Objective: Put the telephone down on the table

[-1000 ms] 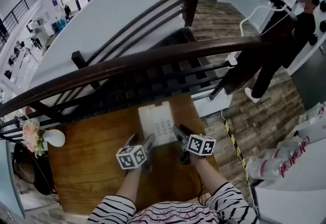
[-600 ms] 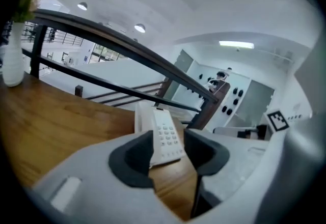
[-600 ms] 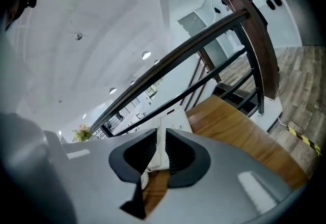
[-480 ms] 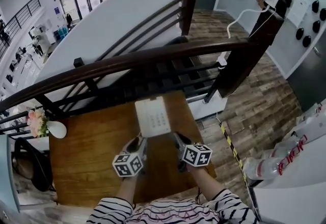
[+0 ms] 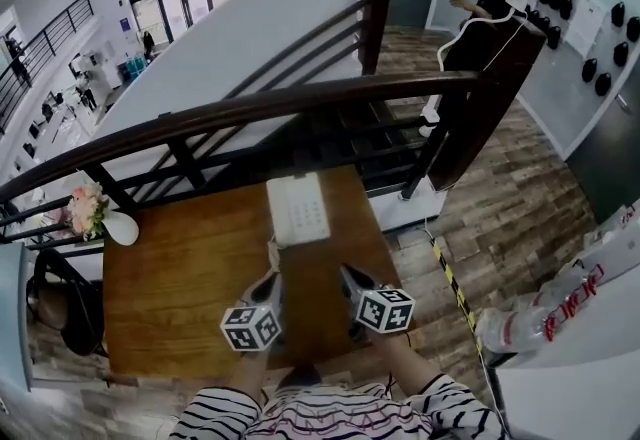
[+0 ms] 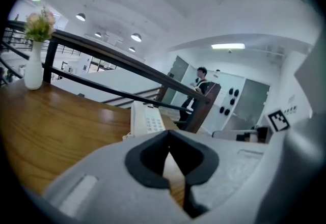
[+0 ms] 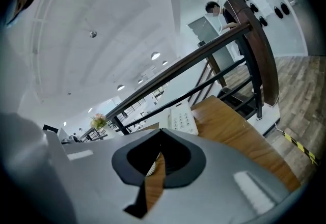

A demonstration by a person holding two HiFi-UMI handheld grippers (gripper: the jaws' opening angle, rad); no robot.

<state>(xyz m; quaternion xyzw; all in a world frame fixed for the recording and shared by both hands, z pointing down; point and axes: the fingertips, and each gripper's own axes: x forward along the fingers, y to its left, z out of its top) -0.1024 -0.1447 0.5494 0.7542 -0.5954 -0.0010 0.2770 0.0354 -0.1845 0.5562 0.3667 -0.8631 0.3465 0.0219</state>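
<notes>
The white telephone point(image 5: 298, 208) lies flat on the wooden table point(image 5: 180, 278) near its far edge, keypad up. Nothing holds it. Both grippers hover over the near half of the table, short of the phone. My left gripper point(image 5: 272, 280) is shut and empty, and so is my right gripper point(image 5: 349, 278). In the left gripper view the telephone point(image 6: 146, 119) shows beyond the shut left gripper point(image 6: 168, 135). In the right gripper view the telephone point(image 7: 179, 118) lies ahead of the shut right gripper point(image 7: 160, 134). A coiled cord point(image 5: 272, 251) trails from the phone's near left corner.
A dark wooden railing point(image 5: 300, 100) runs along the table's far side. A white vase with pink flowers point(image 5: 98, 218) stands at the far left corner. A black bag point(image 5: 60, 303) sits left of the table. A person point(image 5: 485, 13) stands far right. Plastic bottles point(image 5: 540, 313) lie at right.
Both grippers have drawn back from the telephone toward me and their jaws have shut empty. The telephone stays on the table.
</notes>
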